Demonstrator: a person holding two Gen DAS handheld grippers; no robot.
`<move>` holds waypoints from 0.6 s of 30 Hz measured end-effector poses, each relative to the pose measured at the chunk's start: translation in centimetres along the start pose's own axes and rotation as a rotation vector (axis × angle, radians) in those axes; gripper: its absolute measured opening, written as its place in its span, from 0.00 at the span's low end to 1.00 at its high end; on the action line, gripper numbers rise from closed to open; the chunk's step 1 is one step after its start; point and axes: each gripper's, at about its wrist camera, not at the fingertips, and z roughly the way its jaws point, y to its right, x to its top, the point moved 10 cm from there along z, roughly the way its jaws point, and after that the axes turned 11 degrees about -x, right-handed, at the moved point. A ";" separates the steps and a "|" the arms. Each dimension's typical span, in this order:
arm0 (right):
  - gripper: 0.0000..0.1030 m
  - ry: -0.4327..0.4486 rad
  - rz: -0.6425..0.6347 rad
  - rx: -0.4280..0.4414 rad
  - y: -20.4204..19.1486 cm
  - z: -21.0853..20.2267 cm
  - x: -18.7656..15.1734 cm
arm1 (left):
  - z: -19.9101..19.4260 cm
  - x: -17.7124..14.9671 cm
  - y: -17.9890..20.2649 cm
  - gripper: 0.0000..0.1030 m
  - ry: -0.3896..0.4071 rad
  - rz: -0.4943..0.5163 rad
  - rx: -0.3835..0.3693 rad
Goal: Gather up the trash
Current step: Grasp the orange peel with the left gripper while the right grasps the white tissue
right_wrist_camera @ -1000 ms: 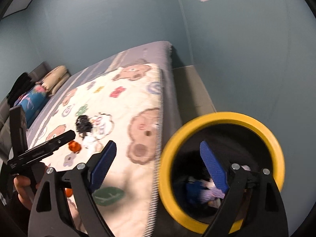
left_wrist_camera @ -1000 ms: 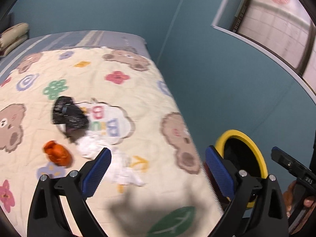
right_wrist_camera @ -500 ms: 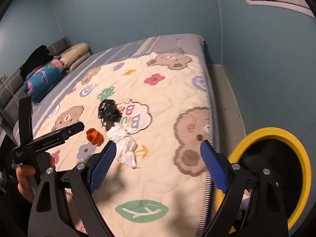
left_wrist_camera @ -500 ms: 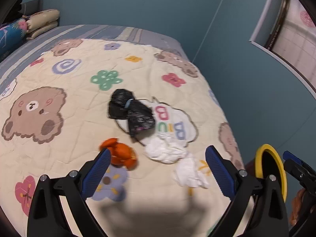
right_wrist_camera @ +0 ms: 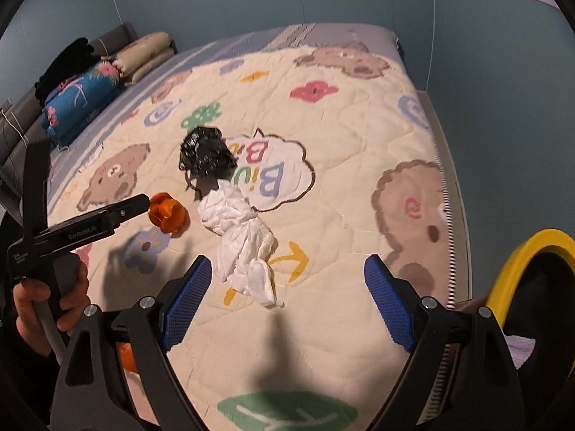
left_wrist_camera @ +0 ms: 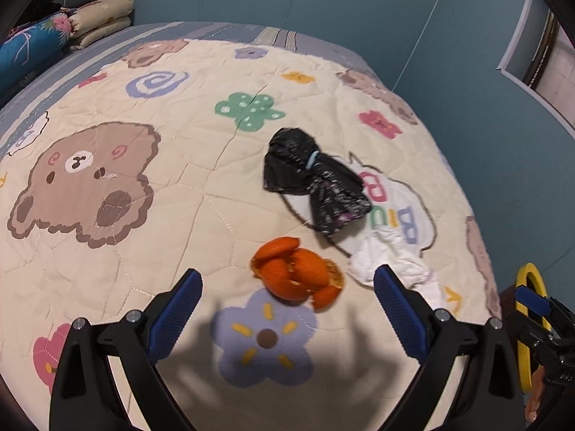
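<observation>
A cream quilted bedspread printed with brown bears and coloured flowers [left_wrist_camera: 201, 215] fills most of both views, laid over a grey-blue striped mattress [right_wrist_camera: 251, 41]. Teal walls stand behind it. At the upper left of both frames lie a blue floral pillow [right_wrist_camera: 79, 98] and folded beige pillows [left_wrist_camera: 102, 18]. A yellow-rimmed black bin [right_wrist_camera: 532, 287] sits at the lower right of the right wrist view, off the bed's edge.

The trash lies in a cluster near the middle of the bedspread. The crumpled white tissue paper [right_wrist_camera: 244, 240] is the longest piece, its long axis running from the frame's centre down towards the lower edge. Just above it, the tied black plastic bag [left_wrist_camera: 311, 179] stretches from upper left to lower right in the left wrist view. The orange peel [left_wrist_camera: 296, 274] sits just left of the tissue, curled with no clear direction.

The left gripper [left_wrist_camera: 287, 301] hangs above the peel with its blue pads spread wide, holding nothing. The right gripper [right_wrist_camera: 287, 291] is likewise wide apart and empty, over the tissue's lower end, with nothing between either tool and the trash
</observation>
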 end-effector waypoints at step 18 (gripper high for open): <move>0.81 -0.088 -0.090 0.007 -3.9 7.7 0.0 | 5.1 -0.4 -0.8 0.90 -0.060 0.023 -0.028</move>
